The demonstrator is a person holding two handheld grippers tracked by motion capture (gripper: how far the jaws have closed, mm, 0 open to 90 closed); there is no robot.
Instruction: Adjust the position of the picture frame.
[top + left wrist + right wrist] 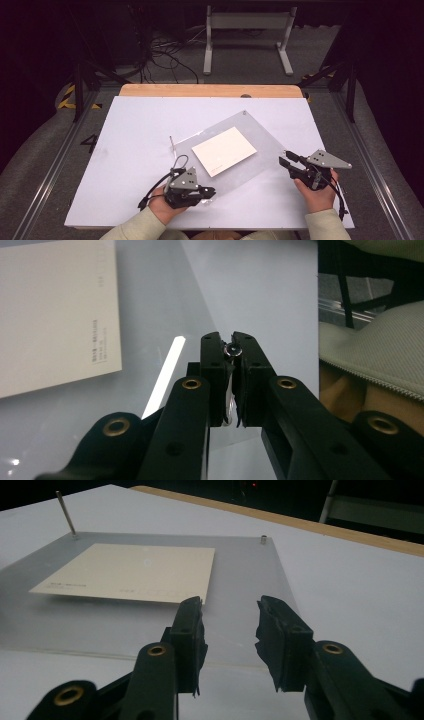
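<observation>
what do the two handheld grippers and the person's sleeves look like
Both are black two-jaw tools. The left gripper and the right gripper each carry a grey three-cornered plate on top, and a black cable trails from each. In the gripper views the jaw arms show brass-coloured rivets at the pivots, and the pads are matt black with rough edges. The sleeves are pale beige-green.

The left black hand-held gripper (207, 191), at the seven o'clock corner, points toward three o'clock with jaws clamped together. The right black hand-held gripper (284, 157), at four o'clock, aims toward ten o'clock, jaws parted.
</observation>
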